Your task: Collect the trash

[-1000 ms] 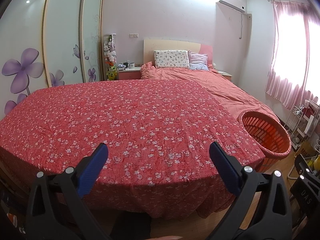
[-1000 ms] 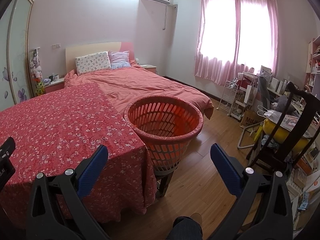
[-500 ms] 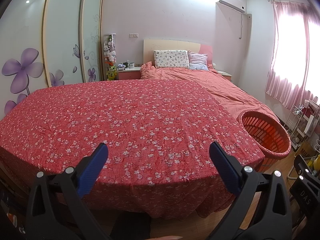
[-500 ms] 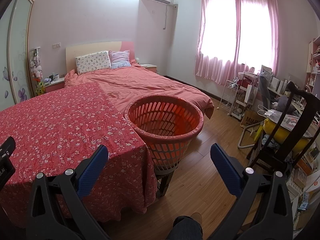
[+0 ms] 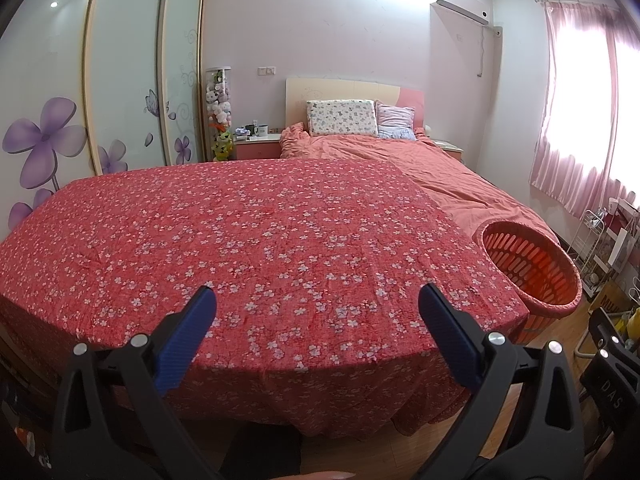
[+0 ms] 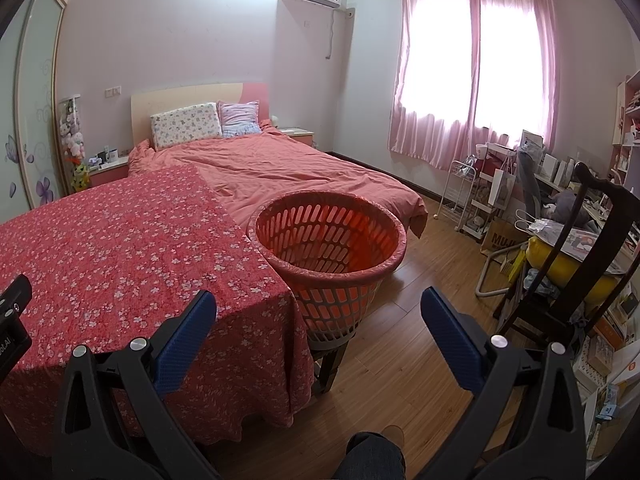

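Note:
An orange slatted plastic basket (image 6: 328,240) stands on a low stool at the right corner of a table covered with a red flowered cloth (image 6: 120,248); it looks empty inside. It also shows at the right of the left wrist view (image 5: 528,268). My left gripper (image 5: 318,300) is open and empty, held over the near edge of the red cloth (image 5: 260,232). My right gripper (image 6: 318,304) is open and empty, in front of the basket and above the floor. No trash shows on the cloth.
A bed with a pink cover (image 6: 288,168) lies behind the table. A dark wooden chair (image 6: 580,264) with a yellow thing on it, a wire rack (image 6: 460,196) and cluttered shelves stand at the right. Wooden floor (image 6: 420,320) runs between them. A wardrobe (image 5: 120,80) lines the left wall.
Both views have shifted only very slightly; the basket sits a touch lower in the right wrist view. Both grippers stay open and empty.

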{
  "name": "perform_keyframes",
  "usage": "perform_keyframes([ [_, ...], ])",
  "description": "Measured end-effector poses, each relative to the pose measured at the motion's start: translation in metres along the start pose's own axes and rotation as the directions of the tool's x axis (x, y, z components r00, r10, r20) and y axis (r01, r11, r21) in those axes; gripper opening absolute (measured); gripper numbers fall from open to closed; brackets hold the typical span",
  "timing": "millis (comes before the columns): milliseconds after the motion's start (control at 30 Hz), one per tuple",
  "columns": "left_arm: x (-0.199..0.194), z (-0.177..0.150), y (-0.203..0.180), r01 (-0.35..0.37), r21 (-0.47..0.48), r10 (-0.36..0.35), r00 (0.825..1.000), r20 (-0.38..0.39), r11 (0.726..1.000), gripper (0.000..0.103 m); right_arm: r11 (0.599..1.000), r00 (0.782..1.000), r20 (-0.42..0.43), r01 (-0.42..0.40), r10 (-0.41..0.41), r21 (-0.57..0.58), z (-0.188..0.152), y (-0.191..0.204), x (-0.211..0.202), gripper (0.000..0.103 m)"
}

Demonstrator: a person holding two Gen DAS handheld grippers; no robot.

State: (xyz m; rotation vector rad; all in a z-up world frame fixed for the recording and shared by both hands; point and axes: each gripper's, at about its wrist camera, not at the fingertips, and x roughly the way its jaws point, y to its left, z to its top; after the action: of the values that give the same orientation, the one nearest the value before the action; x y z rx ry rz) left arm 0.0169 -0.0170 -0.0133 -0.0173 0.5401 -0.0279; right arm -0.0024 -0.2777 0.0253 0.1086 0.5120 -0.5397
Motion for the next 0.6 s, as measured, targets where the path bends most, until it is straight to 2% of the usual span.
perform_keyframes([
  [600,0.0005,-0.0004,-0.0011,0.002,0.011,-0.002,1.000,-0.003,1.000,0.099,1.000,1.000,-0.002,-0.001,0.001,0.002,-0.0002,0.0004,-0.0004,0.101],
])
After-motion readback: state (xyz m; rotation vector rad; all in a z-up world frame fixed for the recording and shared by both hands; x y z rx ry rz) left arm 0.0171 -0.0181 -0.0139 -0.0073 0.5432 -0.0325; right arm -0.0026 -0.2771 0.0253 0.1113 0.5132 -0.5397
